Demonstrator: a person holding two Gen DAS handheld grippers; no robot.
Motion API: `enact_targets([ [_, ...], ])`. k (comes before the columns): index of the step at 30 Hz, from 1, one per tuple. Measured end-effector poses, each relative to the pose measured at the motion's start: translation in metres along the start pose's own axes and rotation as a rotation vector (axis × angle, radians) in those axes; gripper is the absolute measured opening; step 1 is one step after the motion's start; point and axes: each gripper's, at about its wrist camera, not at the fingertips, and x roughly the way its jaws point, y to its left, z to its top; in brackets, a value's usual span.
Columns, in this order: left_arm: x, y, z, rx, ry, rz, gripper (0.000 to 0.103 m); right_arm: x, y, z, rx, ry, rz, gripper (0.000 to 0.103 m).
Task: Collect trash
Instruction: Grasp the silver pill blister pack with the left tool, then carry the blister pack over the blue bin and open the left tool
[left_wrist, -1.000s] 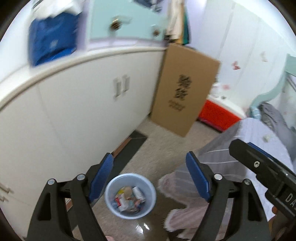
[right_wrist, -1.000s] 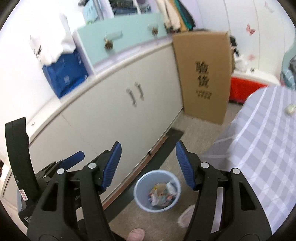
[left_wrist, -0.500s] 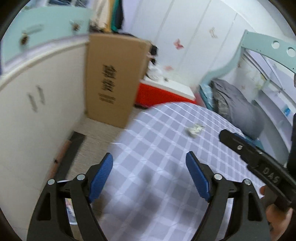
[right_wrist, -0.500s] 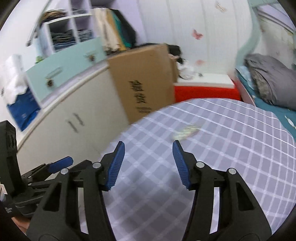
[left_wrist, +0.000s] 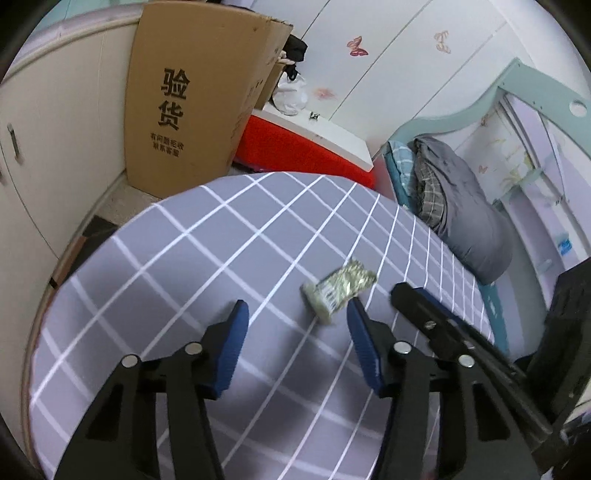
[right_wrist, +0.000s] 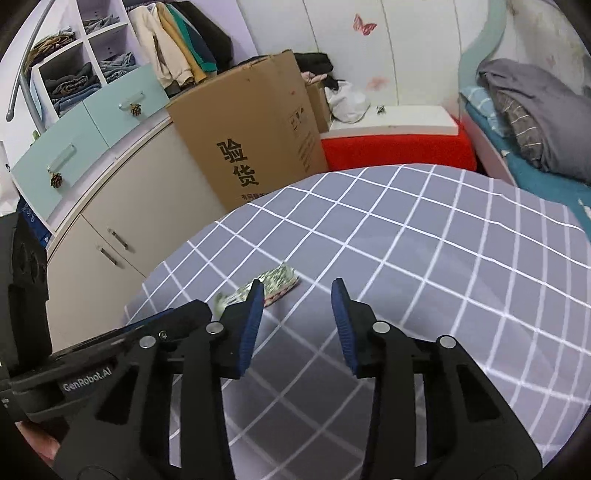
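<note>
A crumpled green-and-white wrapper (left_wrist: 340, 288) lies on the grey checked tablecloth (left_wrist: 177, 266). In the left wrist view my left gripper (left_wrist: 295, 317) is open and empty, and the wrapper lies just ahead of its right finger. In the right wrist view the wrapper (right_wrist: 271, 284) lies just beyond the left finger of my right gripper (right_wrist: 297, 291), which is open and empty. The trash bin is out of view.
A tall cardboard box (left_wrist: 192, 96) leans against the white cabinets (right_wrist: 110, 221) beyond the table. A red-and-white chest (right_wrist: 395, 144) stands behind it. A bed with grey bedding (left_wrist: 461, 206) is at the right.
Both grippers have swung up from the blue bin on the floor to above the table and moved closer to the wrapper. Both stay open.
</note>
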Motion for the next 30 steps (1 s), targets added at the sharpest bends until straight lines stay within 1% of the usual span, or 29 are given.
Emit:
enact_targets([
  [2, 0.005, 0.0, 0.004, -0.007, -0.003, -0.023, 0.05, 0.008, -0.004, 0.004, 0.01, 0.01, 0.035, 0.037],
  [4, 0.01, -0.002, 0.007, -0.015, 0.001, -0.039, 0.042, 0.016, -0.005, 0.006, 0.019, 0.017, 0.046, 0.037],
  [5, 0.012, -0.001, 0.008, -0.017, 0.003, -0.041, 0.04, 0.019, -0.007, 0.006, 0.022, 0.023, 0.053, 0.035],
  [6, 0.015, -0.002, 0.009, -0.016, 0.007, -0.044, 0.036, 0.023, -0.008, 0.007, 0.036, 0.04, 0.073, 0.031],
  [8, 0.017, 0.001, 0.01, -0.029, 0.009, -0.068, 0.033, 0.023, -0.005, 0.007, 0.034, 0.044, 0.086, 0.028],
  [9, 0.017, 0.002, 0.01, -0.036, 0.012, -0.078, 0.028, 0.023, -0.004, 0.007, 0.029, 0.048, 0.089, 0.025],
  [10, 0.02, 0.002, 0.01, -0.041, 0.017, -0.084, 0.024, 0.024, -0.001, 0.007, 0.02, 0.052, 0.089, 0.024],
  [11, 0.022, 0.002, 0.01, -0.039, 0.007, -0.073, 0.021, 0.024, 0.002, 0.008, 0.006, 0.057, 0.085, 0.02],
  [12, 0.021, 0.002, 0.01, -0.034, 0.004, -0.064, 0.016, 0.024, 0.006, 0.008, -0.011, 0.06, 0.07, 0.018],
  [13, 0.022, 0.002, 0.01, -0.027, 0.0, -0.053, 0.014, 0.024, 0.009, 0.007, -0.027, 0.057, 0.053, 0.017],
  [19, 0.015, 0.005, 0.005, -0.013, 0.002, -0.042, 0.008, 0.02, 0.015, 0.001, -0.036, 0.054, 0.055, 0.015],
  [23, 0.003, 0.012, -0.001, 0.001, 0.002, -0.032, 0.008, 0.015, 0.026, -0.006, -0.045, 0.054, 0.072, 0.015],
  [27, -0.022, 0.029, -0.003, -0.006, -0.014, -0.042, 0.008, 0.006, 0.05, -0.012, -0.053, 0.049, 0.105, 0.015],
  [30, -0.048, 0.047, -0.004, -0.012, -0.04, -0.047, 0.008, 0.0, 0.078, -0.016, -0.059, 0.048, 0.145, 0.015],
])
